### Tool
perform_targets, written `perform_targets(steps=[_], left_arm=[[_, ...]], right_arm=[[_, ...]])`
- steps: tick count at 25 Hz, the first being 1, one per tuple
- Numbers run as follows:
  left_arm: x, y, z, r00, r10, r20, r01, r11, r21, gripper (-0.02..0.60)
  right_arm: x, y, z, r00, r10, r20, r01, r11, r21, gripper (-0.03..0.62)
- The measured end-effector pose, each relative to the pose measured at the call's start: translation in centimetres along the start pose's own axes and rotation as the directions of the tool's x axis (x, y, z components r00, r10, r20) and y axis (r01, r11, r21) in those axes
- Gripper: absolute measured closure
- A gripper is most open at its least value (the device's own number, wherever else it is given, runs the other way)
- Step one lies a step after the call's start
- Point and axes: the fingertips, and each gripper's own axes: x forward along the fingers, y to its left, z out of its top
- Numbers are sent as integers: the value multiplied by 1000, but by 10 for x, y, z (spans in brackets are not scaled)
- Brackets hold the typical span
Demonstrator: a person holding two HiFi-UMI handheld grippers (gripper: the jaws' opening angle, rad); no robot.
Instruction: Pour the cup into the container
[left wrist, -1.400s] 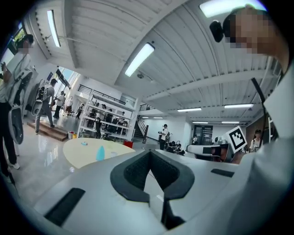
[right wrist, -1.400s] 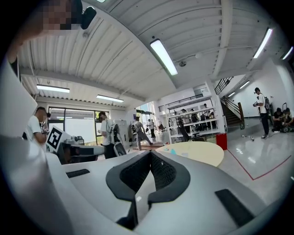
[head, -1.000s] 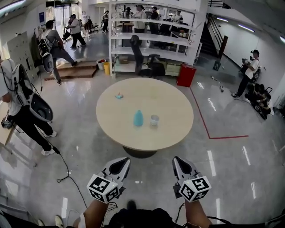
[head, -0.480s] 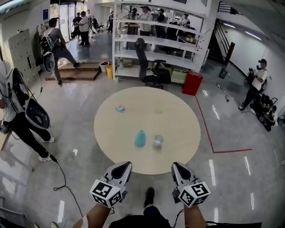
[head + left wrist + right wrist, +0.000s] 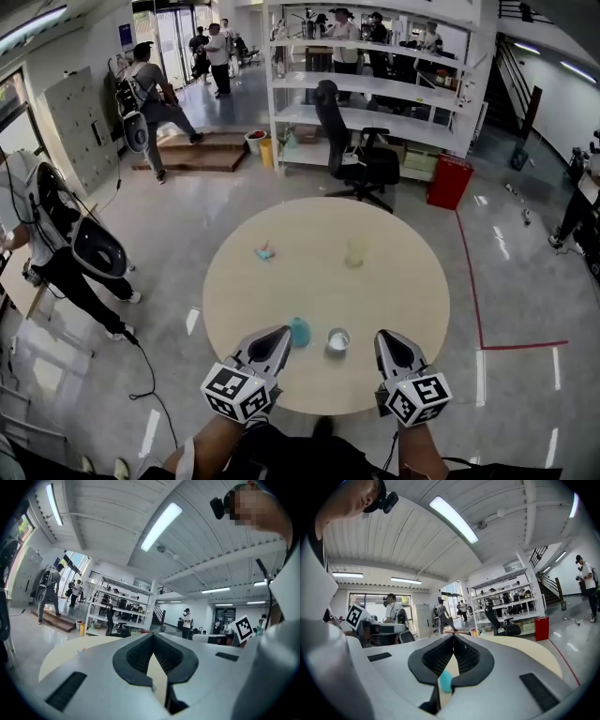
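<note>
A teal cup point(image 5: 299, 331) stands near the front edge of the round beige table point(image 5: 394, 281). A small clear container point(image 5: 338, 339) with a white rim stands just to its right. My left gripper point(image 5: 277, 334) hovers over the table's front edge with its tip beside the teal cup, jaws shut and empty. My right gripper point(image 5: 386, 337) is level with it, to the right of the container, also shut and empty. In the left gripper view the left gripper point(image 5: 153, 635) shows closed tips. In the right gripper view a bit of the teal cup point(image 5: 446, 681) shows below the right gripper's point(image 5: 453, 637) closed tips.
A pale yellow-green cup point(image 5: 355, 253) and a small blue-pink object point(image 5: 265, 252) sit farther back on the table. Behind it are an office chair point(image 5: 352, 150), white shelving point(image 5: 375, 89) and a red bin point(image 5: 448, 181). Several people stand around; a cable point(image 5: 150, 366) lies on the floor at left.
The person has walked up to the table. Both grippers have gone from over the floor to over the table's front edge, and the cup and container now stand close to their tips.
</note>
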Motion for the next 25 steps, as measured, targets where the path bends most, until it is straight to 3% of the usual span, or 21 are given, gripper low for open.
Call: perform_targets(steps=[14,19,22,23,25], left_arm=[[38,50,-17,996,-29,-84,27,999,-25,583],[41,71,-57,983,-9,-181,-5,997,-81,583],[39,89,-90,965,7,-262,-39,993,-115,583],[39,96,-104,956,14,-292,-51,991,-120,583],[38,108,-126,942,35,-333,-82,989,-127,583]], right_arm=[[47,-18,-11,999,-18,-30,18,1000,9,581],[62,-24,-75,981,-38,-191,41,999,8,478],[68,-27,-121,962,-50,-267,59,998,27,432],[71,-27,-136,958,-50,-283,65,997,44,367],[73,-28,-165,946,-48,-319,74,995,70,314]])
